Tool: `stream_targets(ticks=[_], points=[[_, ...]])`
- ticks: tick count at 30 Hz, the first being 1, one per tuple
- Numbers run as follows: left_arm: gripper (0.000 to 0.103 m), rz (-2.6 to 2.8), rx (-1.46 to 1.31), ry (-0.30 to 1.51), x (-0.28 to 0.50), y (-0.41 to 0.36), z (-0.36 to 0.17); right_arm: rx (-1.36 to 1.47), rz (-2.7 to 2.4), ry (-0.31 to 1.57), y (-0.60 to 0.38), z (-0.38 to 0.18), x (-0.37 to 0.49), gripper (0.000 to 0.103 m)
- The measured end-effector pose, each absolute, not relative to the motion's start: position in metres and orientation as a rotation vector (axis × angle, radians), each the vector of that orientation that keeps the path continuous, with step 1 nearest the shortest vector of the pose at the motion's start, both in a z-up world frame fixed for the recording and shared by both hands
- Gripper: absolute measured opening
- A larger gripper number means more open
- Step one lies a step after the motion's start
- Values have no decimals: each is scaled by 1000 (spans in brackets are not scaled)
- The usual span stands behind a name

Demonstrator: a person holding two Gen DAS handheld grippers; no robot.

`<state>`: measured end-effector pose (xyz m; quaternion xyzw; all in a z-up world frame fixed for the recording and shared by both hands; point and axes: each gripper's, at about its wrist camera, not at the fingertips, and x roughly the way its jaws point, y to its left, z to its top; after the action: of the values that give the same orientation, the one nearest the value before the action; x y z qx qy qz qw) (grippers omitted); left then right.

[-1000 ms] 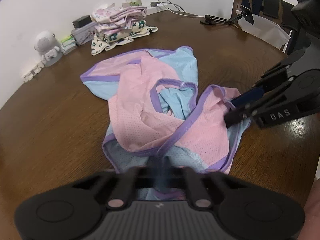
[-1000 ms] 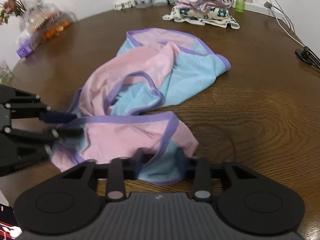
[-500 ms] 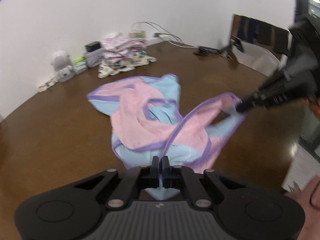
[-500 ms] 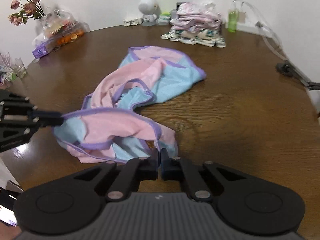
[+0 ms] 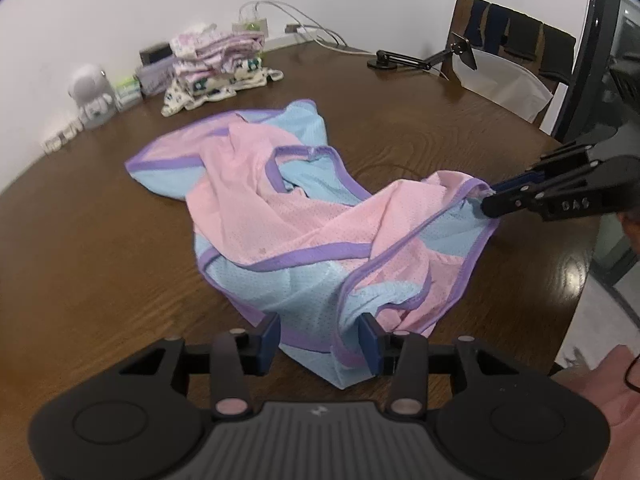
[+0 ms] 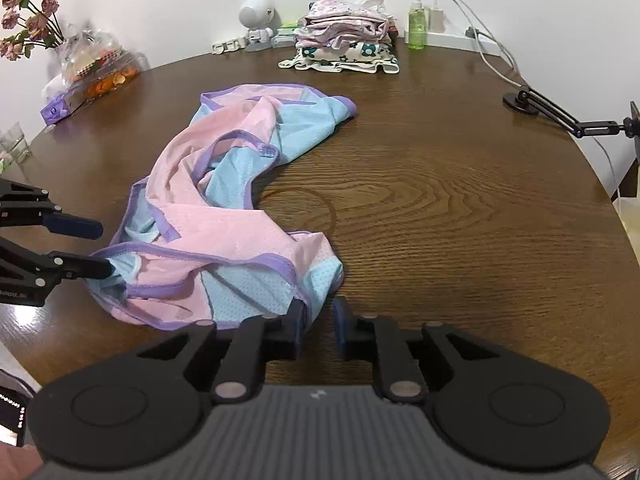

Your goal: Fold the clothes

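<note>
- Snagging is the closest risk. The left gripper (image 5: 320, 330) is seen with its jaws apart, having just been opening. The near hem of the pink and blue mesh garment (image 5: 280, 224) lies loose between them, unpressed. If the gripper were drawn back low, the hem could be caught on a pad and dragged further from the folded stack (image 5: 216, 56).
- The right gripper (image 6: 320, 320) is seen parted by a narrow gap, its jaws also having just been opening. The garment's other near corner rests against one finger and is not clamped. A re-grip taken here could gather both layers, so the purple binding would be pulled askew.
- The garment is spread on the table (image 6: 440, 200) on the near side of the folded stack and well apart from it. It is crumpled, with a twisted middle and the armhole loops crossed. If it were folded as it lies, creases would be trapped and an uneven bundle produced, so flattening is judged necessary first.
- The mesh is judged slippery, so it could slide on the wood when tugged from one end only.
- Farthest away, a hard sweep toward the folded stack could topple it. The green bottle (image 6: 417, 24) just beside the stack could be knocked over too.
</note>
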<state>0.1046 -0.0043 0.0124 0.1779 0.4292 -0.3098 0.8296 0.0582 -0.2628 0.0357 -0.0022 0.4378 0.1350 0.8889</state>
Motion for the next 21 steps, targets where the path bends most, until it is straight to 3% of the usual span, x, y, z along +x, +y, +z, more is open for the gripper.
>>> stream_targets(ticks=[4, 7, 9, 10, 11, 16, 21], points=[[38, -675, 349, 947, 108, -6, 6, -30, 277, 888, -254, 32, 55, 31], [10, -680, 328, 962, 109, -8, 3, -48, 276, 886, -246, 28, 53, 34], [2, -671, 326, 947, 108, -10, 5, -59, 269, 891, -243, 24, 53, 25], [2, -661, 336, 928, 107, -10, 7, -55, 268, 895, -244, 23, 53, 8], [1, -641, 351, 898, 105, -11, 11, -50, 263, 894, -246, 24, 54, 2], [1, -467, 469, 671, 104, -16, 53, -131, 228, 766, -255, 65, 63, 1], [1, -267, 593, 431, 120, -35, 137, -284, 205, 495, -237, 183, 85, 1]])
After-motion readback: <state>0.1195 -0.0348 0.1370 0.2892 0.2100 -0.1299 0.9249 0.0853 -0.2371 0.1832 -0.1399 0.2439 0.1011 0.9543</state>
